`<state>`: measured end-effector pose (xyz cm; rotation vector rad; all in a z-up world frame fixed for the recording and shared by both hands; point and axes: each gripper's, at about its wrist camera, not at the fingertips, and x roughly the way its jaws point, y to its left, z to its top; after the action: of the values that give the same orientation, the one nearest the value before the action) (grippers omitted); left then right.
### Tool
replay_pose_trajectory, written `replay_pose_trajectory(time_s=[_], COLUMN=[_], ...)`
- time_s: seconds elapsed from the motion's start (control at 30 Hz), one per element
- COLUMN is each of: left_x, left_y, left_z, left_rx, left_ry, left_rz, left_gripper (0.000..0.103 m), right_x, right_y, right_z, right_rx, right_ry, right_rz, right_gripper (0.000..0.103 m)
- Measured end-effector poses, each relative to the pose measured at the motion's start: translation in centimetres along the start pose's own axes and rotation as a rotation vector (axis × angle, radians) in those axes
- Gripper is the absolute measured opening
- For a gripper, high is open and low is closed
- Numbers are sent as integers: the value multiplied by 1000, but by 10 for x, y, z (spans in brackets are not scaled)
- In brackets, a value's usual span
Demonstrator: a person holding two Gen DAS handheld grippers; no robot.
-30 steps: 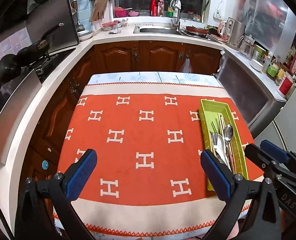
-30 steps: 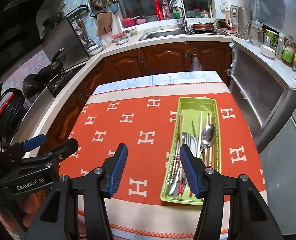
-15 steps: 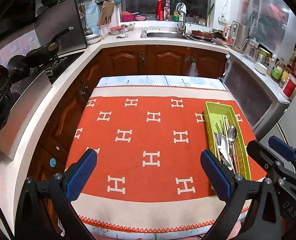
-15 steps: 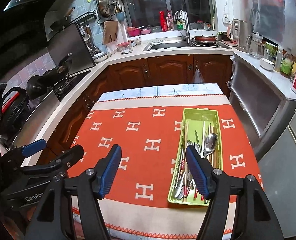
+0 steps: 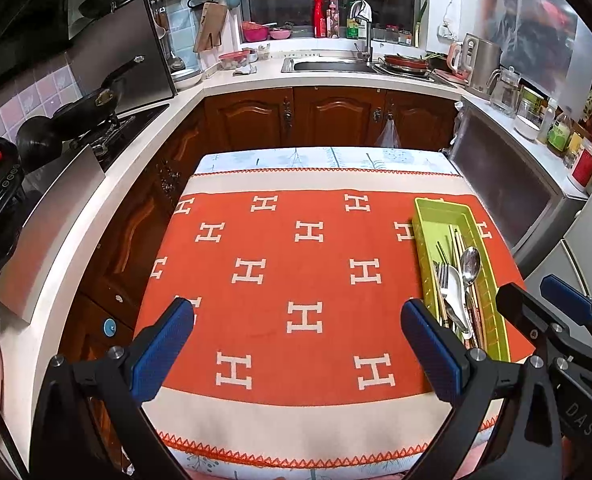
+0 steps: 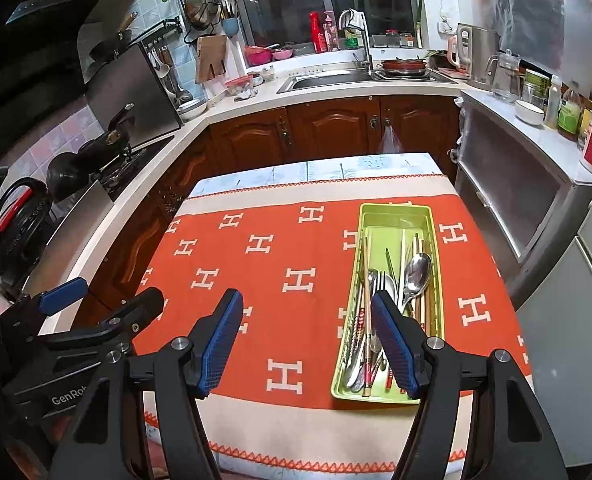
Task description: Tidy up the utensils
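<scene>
At nine o'clock the left gripper [image 5: 298, 344] is hovering over the orange cloth [image 5: 296, 280], its blue pads [image 5: 161, 354] standing wide apart with nothing between them. Toward three o'clock the right gripper [image 6: 308, 342] is hanging above the table's near edge, its jaws wide too and holding nothing; its right pad [image 6: 396, 346] is overlapping the tray's near end in the view. The green tray [image 6: 396, 212] is lying lengthwise on the cloth at about two o'clock, carrying the utensils: a spoon [image 6: 416, 270], a fork [image 6: 380, 280] and chopsticks [image 6: 366, 280] are crowding its near half, handles pointing toward six o'clock.
</scene>
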<state>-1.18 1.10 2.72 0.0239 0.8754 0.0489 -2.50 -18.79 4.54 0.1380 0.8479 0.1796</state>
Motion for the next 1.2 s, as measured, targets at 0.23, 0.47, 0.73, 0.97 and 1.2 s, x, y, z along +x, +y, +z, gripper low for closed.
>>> replay_pose_trajectory(time_s=[0.23,0.47,0.73,0.97,1.2], left_x=[8,14,19,21,22], left_y=[-1,1,2,4,5], left_z=[3,3,3,2,2], left_rx=[2,0,0,-4,-3], left_ry=[14,27,44,54,54], left_rz=[5,6,9,9,9], left_gripper=[102,102,102,102,102], right_x=[12,21,31,34,34], right_y=[-3,-5,-6,-3,-2], right_z=[2,3,1,1,0], right_rx=[8,6,3,-1,-1], right_ry=[14,25,39,49,50], right_rz=[-3,-3,1,3,2], right_gripper=[68,68,68,68,68])
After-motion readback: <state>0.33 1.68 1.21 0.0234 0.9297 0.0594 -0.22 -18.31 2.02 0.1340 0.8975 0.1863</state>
